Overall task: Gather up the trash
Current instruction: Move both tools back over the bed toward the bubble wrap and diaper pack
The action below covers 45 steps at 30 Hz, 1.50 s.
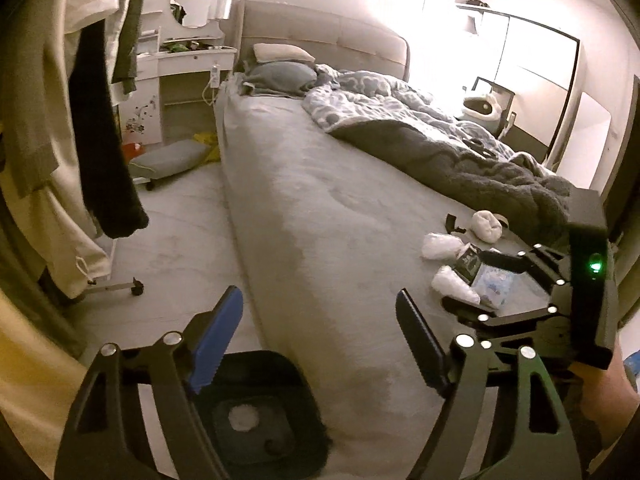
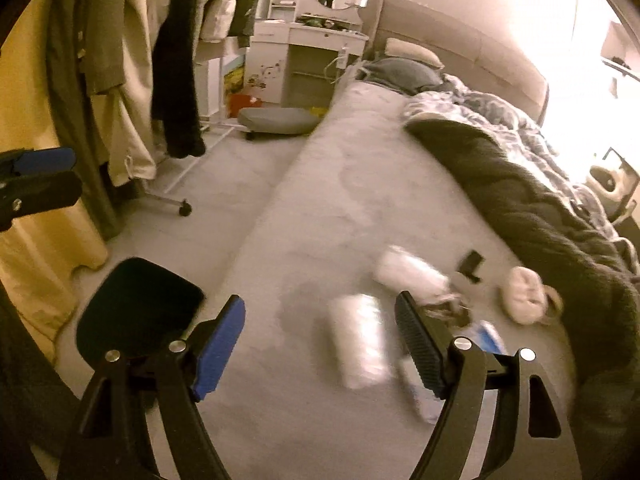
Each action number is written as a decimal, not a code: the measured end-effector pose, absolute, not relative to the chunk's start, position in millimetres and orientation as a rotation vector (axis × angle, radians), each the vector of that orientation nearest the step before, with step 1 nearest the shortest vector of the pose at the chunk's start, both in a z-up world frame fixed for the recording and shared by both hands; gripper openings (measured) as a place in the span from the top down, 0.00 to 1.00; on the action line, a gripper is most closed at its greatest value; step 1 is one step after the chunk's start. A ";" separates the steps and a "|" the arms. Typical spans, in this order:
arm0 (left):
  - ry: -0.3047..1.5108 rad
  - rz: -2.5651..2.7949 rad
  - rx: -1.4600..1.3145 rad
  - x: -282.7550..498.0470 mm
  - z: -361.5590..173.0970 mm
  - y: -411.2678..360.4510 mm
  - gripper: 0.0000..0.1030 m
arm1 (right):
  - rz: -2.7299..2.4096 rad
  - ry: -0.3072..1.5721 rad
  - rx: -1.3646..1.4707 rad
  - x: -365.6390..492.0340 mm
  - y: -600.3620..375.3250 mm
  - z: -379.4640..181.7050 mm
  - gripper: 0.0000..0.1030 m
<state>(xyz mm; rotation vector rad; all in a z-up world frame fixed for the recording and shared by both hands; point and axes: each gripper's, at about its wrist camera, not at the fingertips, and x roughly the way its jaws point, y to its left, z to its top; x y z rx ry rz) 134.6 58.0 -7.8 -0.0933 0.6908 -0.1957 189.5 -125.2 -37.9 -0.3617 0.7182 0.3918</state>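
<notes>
Right gripper, jaws wide and empty, is reaching for the blurred, probably plastic wad on the bed; centre before closing. Left gripper, also gaping, is waiting over the bin beside the bed.

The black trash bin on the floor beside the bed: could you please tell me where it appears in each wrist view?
Left wrist view: the black trash bin sits at bottom centre, seen from above between the open fingers of the left gripper, with something white inside.
Right wrist view: the bin is lower left, left of the right gripper, its inside dark.
Shared landmark: the grey bed, whose near edge borders the bin.
</notes>
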 end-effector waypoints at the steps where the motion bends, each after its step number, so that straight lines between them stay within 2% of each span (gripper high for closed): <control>1: 0.698 -0.201 -0.090 136.6 -9.6 52.8 0.22 | 0.387 0.715 -0.365 189.2 -131.1 -38.0 0.23; 7: 0.732 -0.238 -0.100 144.9 -16.1 27.8 0.22 | 0.345 0.706 -0.412 185.7 -163.9 -41.4 0.21; 12: 0.758 -0.269 -0.104 152.6 -23.3 6.7 0.18 | 0.328 0.701 -0.446 182.2 -182.2 -44.9 0.20; 18: 0.785 -0.295 -0.109 158.9 -29.7 -14.9 0.18 | 0.326 0.695 -0.482 180.9 -195.6 -46.6 0.13; 35: 0.905 -0.345 -0.147 184.7 -50.0 -76.1 0.35 | 0.347 0.687 -0.590 176.5 -217.2 -63.4 0.11; 42: 0.947 -0.343 -0.202 199.0 -61.2 -92.2 0.36 | 0.366 0.660 -0.636 177.6 -220.7 -70.1 0.11; 45: 0.962 -0.338 -0.209 205.8 -66.3 -100.6 0.42 | 0.381 0.651 -0.629 179.0 -224.4 -72.8 0.11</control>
